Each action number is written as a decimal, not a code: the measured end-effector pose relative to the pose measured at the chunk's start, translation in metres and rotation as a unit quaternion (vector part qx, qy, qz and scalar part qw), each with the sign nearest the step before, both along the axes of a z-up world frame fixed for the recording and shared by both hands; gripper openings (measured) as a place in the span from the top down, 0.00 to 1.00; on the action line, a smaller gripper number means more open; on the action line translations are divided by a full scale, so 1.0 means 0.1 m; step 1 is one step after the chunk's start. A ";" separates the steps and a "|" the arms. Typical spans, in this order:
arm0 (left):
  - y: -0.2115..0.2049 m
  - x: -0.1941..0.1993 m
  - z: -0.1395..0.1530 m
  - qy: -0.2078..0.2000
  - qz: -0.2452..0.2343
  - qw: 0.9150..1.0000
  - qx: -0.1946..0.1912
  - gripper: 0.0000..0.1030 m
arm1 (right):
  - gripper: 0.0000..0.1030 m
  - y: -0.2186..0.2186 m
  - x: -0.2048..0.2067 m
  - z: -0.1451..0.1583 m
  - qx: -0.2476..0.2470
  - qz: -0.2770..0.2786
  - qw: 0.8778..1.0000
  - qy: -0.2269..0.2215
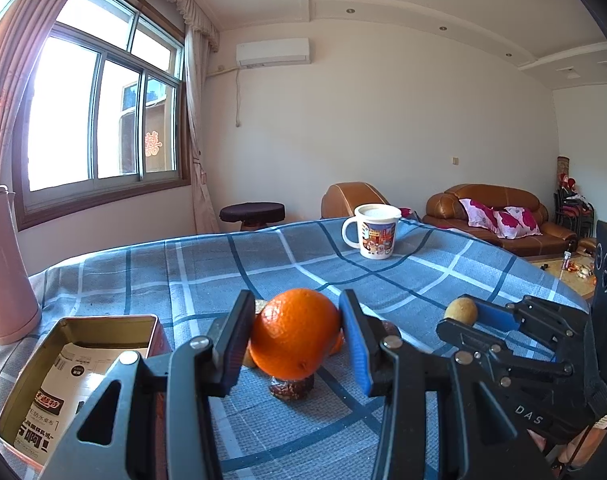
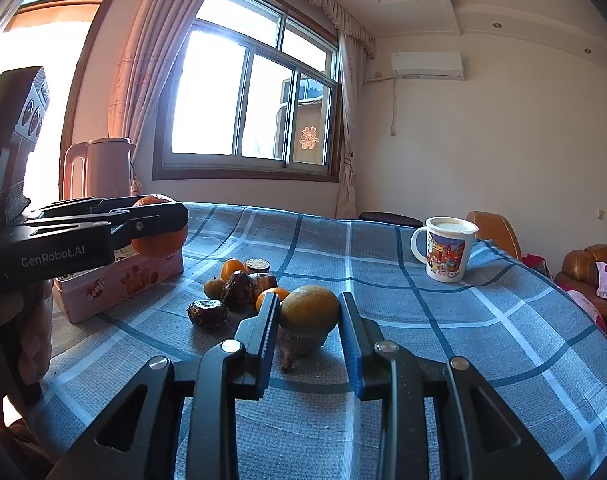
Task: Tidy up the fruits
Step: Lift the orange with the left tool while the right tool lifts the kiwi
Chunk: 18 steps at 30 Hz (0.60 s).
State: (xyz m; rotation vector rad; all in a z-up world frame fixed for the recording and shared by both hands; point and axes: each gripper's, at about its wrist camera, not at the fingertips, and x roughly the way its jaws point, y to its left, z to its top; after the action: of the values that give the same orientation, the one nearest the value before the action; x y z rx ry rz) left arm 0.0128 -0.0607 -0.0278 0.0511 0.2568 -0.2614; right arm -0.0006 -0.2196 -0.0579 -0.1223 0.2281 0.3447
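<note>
Left gripper [image 1: 295, 336] is clamped on a big orange [image 1: 293, 334], held off the cloth just at 3 o'clock of the open tin [image 1: 35, 368]. Right gripper [image 2: 309, 320] is closed on a small yellow-green citrus [image 2: 309, 311], held up clear of the cloth, with the fruit pile [image 2: 239, 288] at its 10 o'clock. Both look firm and light but round and smooth — likely to roll, so grip across the widest part.
</note>
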 end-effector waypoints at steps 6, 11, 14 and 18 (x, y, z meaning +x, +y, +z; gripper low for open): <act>0.00 -0.08 0.02 -0.020 0.009 1.000 0.007 0.56 | 0.70 -0.01 -0.01 0.00 0.003 0.000 1.000 -0.004; 0.02 -0.09 0.03 -0.020 0.014 1.000 0.007 0.56 | 0.70 0.01 0.00 0.00 -0.003 -0.003 1.000 -0.001; 0.06 -0.09 0.03 -0.018 0.019 1.000 0.004 0.56 | 0.70 0.01 0.01 0.01 -0.003 -0.004 1.000 0.003; 0.11 -0.11 0.03 -0.016 0.027 0.999 0.006 0.56 | 0.70 0.04 0.03 0.05 -0.009 -0.005 1.000 0.004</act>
State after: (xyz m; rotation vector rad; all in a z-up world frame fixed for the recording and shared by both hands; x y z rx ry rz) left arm 0.0020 -0.0500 -0.0244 0.0601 0.2270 -0.2057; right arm 0.0026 -0.2159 -0.0532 -0.1380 0.2402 0.3323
